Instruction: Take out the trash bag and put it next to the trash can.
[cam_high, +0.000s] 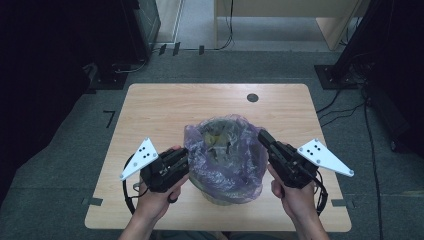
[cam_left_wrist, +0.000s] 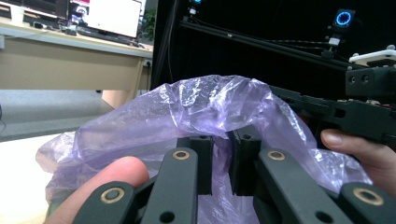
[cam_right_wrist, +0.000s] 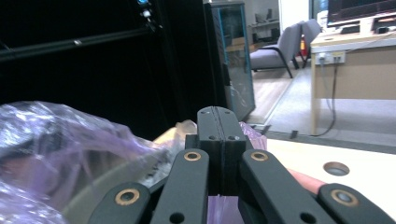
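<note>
Black jaws fill the foreground of both gripper views. Right gripper (cam_right_wrist: 219, 140): jaws pressed flat together with no gap between them; a strip of purple film emerges beneath them, so the bag's rim on that side is pinched. Left gripper (cam_left_wrist: 223, 161): jaws stand a narrow slit apart with purple film bunched in the slit; whether the pads still press on it cannot be told.

Purple plastic bag (cam_high: 225, 152) lines a bin (cam_high: 220, 197) standing on the table (cam_high: 165, 107), towards the near edge and roughly centred between left and right. Each gripper meets the bag's rim, left gripper (cam_high: 184, 159) on one side and right gripper (cam_high: 261, 136) on the other. Dark scraps lie inside the bag; they cannot be identified.

Edges and room: bare tabletop extends behind the bag to the far edge and to both sides. The near edge is close beneath both hands.

Markings: a "7" (cam_high: 109, 118) is taped on the carpet left of the table. No brand is legible on bag or bin.

Surroundings: a round cable hole (cam_high: 252, 98) sits near the far edge, well apart from the bag. Cables (cam_high: 345, 107) trail over the floor on the right, off the table. Nothing stands between the grippers and the bag.
</note>
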